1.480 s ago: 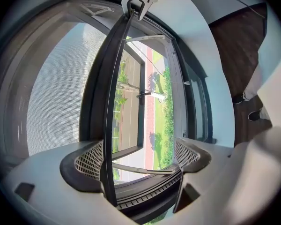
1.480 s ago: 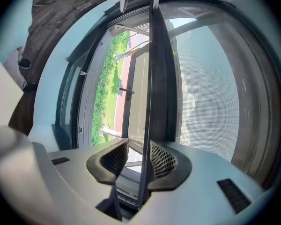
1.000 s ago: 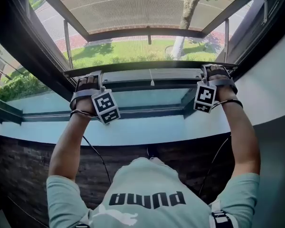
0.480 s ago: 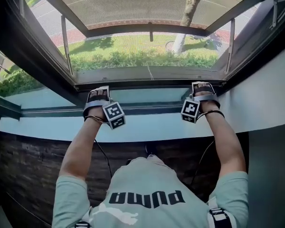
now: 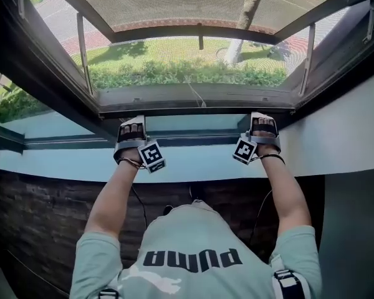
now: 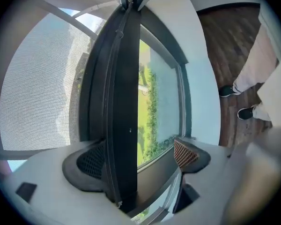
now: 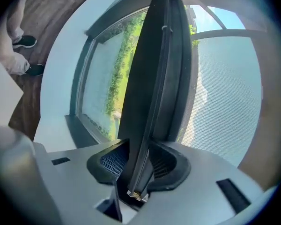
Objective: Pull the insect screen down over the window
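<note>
The insect screen's mesh (image 5: pixel 174 5) stretches down over the window opening and ends in a dark bottom bar (image 5: pixel 196 98) just above the lower frame. My left gripper (image 5: pixel 132 126) holds to the bar's left part and my right gripper (image 5: pixel 263 123) to its right part. In the left gripper view the bar (image 6: pixel 122 102) runs between the jaws of my left gripper (image 6: pixel 138 156). It lies against one pad (image 6: pixel 91 161), and a gap shows before the other pad (image 6: pixel 185 153). In the right gripper view my right gripper (image 7: pixel 138 165) is shut on the bar (image 7: pixel 154 74), with both pads against it.
A pale sill (image 5: pixel 193 166) runs below the grippers, with a fixed lower pane (image 5: pixel 187 124) behind it and a dark brick wall (image 5: pixel 43 210) beneath. Outside are lawn, a hedge and a tree trunk (image 5: pixel 246 17). A person's shoes (image 6: pixel 243 111) stand on the wooden floor.
Both grippers have come down with the bottom bar, from mid-opening to just above the lower frame. The mesh now covers more of the opening.
</note>
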### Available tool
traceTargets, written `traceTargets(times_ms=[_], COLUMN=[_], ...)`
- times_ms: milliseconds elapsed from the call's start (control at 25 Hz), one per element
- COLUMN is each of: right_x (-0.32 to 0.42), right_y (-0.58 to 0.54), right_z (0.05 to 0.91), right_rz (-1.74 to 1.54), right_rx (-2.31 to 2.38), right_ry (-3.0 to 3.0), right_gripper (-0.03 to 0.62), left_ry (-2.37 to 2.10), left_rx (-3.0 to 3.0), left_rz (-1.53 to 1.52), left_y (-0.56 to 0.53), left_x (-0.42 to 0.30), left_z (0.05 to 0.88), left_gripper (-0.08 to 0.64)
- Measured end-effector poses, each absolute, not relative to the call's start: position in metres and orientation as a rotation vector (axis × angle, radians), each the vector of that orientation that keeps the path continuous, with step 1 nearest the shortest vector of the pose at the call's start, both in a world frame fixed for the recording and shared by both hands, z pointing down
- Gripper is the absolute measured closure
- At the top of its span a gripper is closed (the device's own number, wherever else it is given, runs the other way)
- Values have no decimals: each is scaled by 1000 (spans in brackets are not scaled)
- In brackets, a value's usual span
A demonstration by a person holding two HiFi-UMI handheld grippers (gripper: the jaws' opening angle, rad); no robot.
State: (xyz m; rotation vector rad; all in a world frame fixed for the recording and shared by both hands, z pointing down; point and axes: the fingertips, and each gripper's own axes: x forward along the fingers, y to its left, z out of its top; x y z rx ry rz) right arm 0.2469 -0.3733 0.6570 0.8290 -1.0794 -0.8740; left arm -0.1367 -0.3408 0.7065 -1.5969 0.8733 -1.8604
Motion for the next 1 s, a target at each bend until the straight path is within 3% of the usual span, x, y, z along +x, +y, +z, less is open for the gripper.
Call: traceTargets(times_ms=[80, 160, 280, 360, 480, 520, 600, 800, 880, 1000], right_x=[242, 241, 244, 244, 234, 233, 239, 256, 261, 263], right_y=[-375, -378, -380, -382, -383, -380, -375, -369, -368, -371], right_z=[655, 651, 644, 638, 642, 649, 660, 678, 687, 675], right_rz=[-882, -879, -884, -902, -891, -865, -814, -890, -937, -934], right_rx=[882, 885, 891, 933, 994, 1001, 1003, 1000, 1036, 1096], right_ry=[-1121, -1123, -1111, -1106, -1145, -1159, -1177, -1049, -953, -956], right_gripper=[465, 521, 529, 529, 528, 500, 453, 437, 357, 356], left_ry=[895, 916, 939, 969, 1018, 1037, 1052, 1039, 1039, 1070], left_rx=[-1539, -1501, -1519, -1533, -1537, -1539, -1509, -1445, -1423, -1404], left_rz=[-1847, -1827, -1801, -1776, -1763, -1769, -1775, -1698, -1677, -1615], left_y=[-346, -351, -355, -356, -352, -349, -348, -353, -351, -356], left_x=[-137, -139, -137, -135, -142, -142, -141, -137, -138, -135], left_z=[700, 689, 685, 688, 694, 696, 698, 715, 724, 709], left_gripper=[114, 193, 268, 266, 197, 189, 186, 186, 169, 191])
